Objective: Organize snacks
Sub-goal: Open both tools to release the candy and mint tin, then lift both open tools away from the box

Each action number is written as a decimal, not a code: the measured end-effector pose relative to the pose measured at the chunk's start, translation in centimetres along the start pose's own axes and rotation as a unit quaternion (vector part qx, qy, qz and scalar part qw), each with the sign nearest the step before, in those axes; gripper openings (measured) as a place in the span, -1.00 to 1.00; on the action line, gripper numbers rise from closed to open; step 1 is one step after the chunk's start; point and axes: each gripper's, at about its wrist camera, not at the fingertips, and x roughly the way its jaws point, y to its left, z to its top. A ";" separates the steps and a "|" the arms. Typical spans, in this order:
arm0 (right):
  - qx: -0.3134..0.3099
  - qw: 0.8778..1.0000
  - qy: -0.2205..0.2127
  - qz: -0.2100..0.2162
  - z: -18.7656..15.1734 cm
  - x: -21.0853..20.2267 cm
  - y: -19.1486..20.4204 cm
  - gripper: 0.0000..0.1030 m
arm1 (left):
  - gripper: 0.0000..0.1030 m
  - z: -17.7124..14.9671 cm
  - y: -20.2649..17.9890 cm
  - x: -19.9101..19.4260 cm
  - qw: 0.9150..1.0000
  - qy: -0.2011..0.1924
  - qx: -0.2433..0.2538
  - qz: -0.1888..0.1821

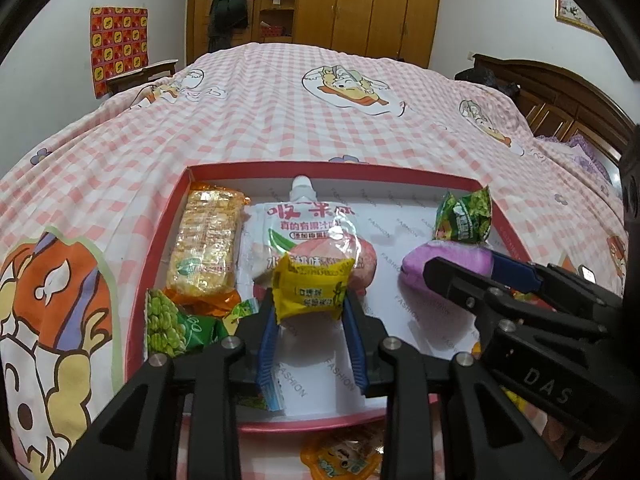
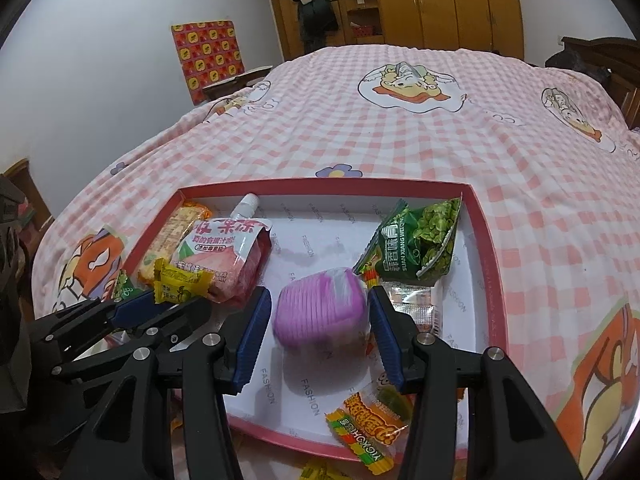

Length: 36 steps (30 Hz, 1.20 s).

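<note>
While most snacks already lie in the red tray (image 2: 494,280), two are mid-placement. The left gripper (image 1: 310,312) pinches a yellow packet (image 1: 312,286) over it; the right gripper (image 2: 320,316) stands wide around a purple snack (image 2: 320,312), contact unclear. A few wrappers (image 2: 366,432) wait at the near edge.

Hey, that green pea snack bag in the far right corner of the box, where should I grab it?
Pinch the green pea bag by its flat crimped top edge, coming from above. It leans up against the red box wall, so that seam is free; its puffy body would slip.

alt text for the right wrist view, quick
The right gripper hangs open around a purple snack in a red-rimmed tray on a pink checked bed; the left gripper pinches a yellow packet beside it.
</note>
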 end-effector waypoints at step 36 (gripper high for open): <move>0.011 1.000 -0.013 0.014 -3.8 -6.1 -1.6 0.07 | 0.23 -2.2 -1.3 -4.9 0.999 -0.006 0.005 -0.034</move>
